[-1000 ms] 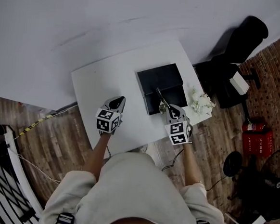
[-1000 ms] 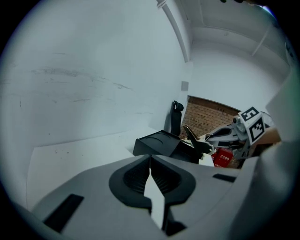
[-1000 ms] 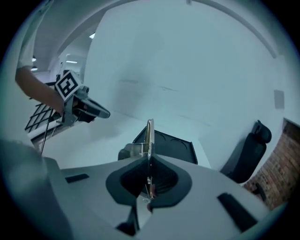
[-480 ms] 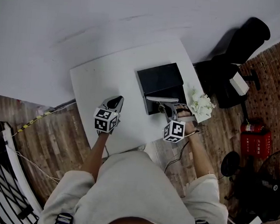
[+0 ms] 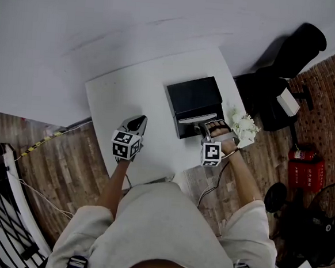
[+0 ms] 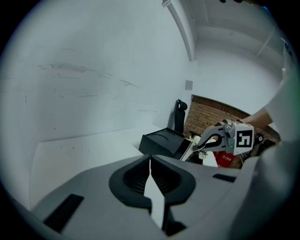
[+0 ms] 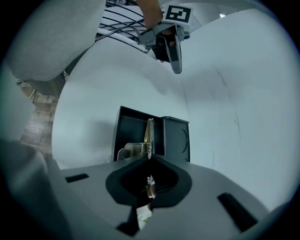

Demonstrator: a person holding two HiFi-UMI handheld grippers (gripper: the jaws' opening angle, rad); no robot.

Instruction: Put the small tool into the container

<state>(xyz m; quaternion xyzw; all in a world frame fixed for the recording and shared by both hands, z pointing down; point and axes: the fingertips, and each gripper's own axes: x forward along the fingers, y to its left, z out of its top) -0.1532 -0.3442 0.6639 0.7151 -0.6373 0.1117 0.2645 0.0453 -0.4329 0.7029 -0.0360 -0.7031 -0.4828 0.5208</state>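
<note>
A black container stands on the white table, right of the middle. My right gripper hangs at the container's near edge, shut on a thin metal tool that lies sideways along that edge. In the right gripper view the tool sticks out of the jaws over the container's open compartment. Some way left of the container, my left gripper is over bare table, shut, with nothing between its jaws. The left gripper view shows the container and the right gripper beside it.
A white bunch of flowers lies at the table's right corner, close to my right hand. A black chair, a fire extinguisher and a fan stand on the floor to the right. A white wall rises behind the table.
My right gripper has rolled over and sunk toward the container's near edge, so the tool went from pointing away to lying sideways. The left gripper has stayed put.
</note>
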